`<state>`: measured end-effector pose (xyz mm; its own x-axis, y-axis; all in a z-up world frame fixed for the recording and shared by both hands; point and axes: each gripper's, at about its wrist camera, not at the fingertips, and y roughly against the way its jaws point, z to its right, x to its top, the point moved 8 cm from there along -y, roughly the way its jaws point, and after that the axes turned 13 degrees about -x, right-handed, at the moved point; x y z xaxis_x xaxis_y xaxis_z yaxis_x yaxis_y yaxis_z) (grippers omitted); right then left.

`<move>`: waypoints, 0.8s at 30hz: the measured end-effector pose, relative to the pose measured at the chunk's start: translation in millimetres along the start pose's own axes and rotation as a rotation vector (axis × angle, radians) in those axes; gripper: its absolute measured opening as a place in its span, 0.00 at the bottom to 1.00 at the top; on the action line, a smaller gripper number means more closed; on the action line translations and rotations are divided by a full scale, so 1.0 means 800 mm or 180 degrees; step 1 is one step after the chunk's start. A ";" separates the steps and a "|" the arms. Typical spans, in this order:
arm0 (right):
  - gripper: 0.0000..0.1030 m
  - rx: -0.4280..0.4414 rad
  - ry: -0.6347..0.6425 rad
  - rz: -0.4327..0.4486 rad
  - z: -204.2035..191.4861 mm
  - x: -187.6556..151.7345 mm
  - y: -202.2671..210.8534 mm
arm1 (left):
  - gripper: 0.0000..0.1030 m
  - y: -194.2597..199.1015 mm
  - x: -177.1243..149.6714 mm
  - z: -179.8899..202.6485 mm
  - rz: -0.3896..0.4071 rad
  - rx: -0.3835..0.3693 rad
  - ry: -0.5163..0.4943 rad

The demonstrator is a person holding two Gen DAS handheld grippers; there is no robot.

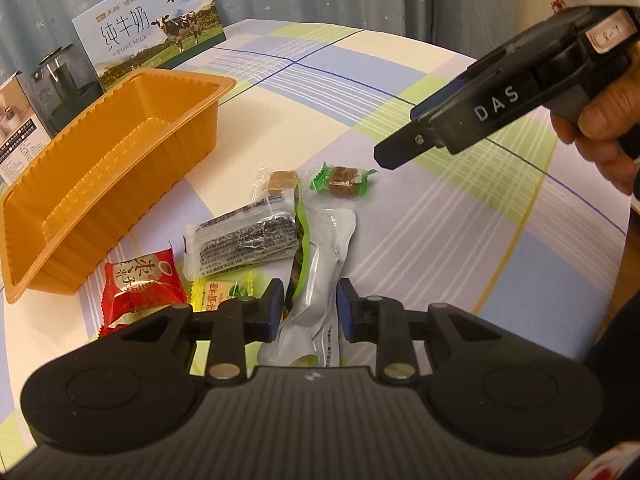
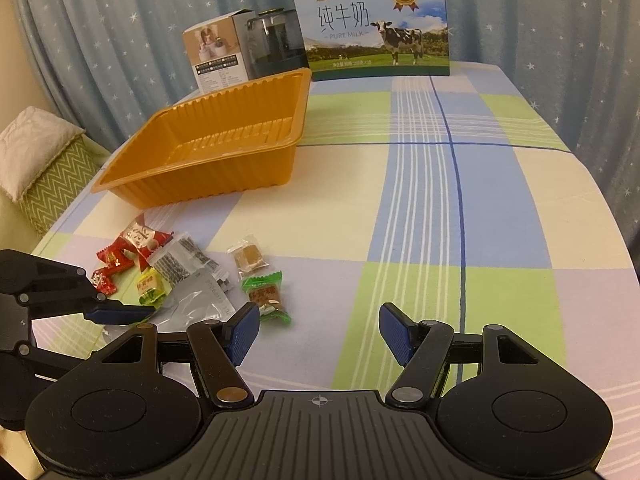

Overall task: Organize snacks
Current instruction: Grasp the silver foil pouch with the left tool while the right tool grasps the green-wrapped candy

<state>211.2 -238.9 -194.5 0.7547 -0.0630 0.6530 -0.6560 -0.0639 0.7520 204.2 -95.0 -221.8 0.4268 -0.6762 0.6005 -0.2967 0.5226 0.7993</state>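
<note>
Down at the near edge of the snack pile, the left gripper (image 1: 308,304) has its blue-padded jaws drawn narrow around a silver foil pouch with a green printed edge (image 1: 316,280); the left pad looks to touch the pouch's green side, while a thin sliver of gap shows beside the right pad, so I cannot tell whether the pouch is truly clamped. The pouch lies on the checked blue, green and cream tablecloth (image 2: 420,200), overlapping a clear packet of dark sesame bars (image 1: 244,244), with a red square snack packet (image 1: 138,284) and a yellow wrapped candy (image 1: 212,292) just beside it. A clear-wrapped brown cube (image 1: 282,182) and a green-wrapped brown sweet (image 1: 340,180) sit a little farther off. The right gripper (image 2: 318,334) hangs over bare cloth, jaws spread moderately wide, holding and touching nothing. An orange ribbed plastic tray (image 2: 208,148) stands beyond the pile with nothing visible inside it.
</note>
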 end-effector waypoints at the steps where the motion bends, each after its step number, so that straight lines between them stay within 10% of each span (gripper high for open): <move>1: 0.64 0.0002 -0.0002 0.0000 0.000 0.000 -0.001 | 0.24 0.000 0.000 0.000 0.0000 -0.0005 0.0001; 19: 0.63 0.0158 0.0331 0.0140 -0.035 0.010 -0.018 | 0.23 0.055 -0.002 -0.015 0.0358 0.0254 0.0481; 24: 0.47 0.0117 0.0600 0.0125 -0.056 0.005 -0.032 | 0.23 0.068 0.004 -0.027 0.0479 0.0366 0.0669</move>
<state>231.1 -192.6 -207.0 0.7139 0.1214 0.6897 -0.6822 -0.1017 0.7241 207.8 -57.6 -177.4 0.5348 -0.4666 0.7045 -0.4602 0.5384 0.7059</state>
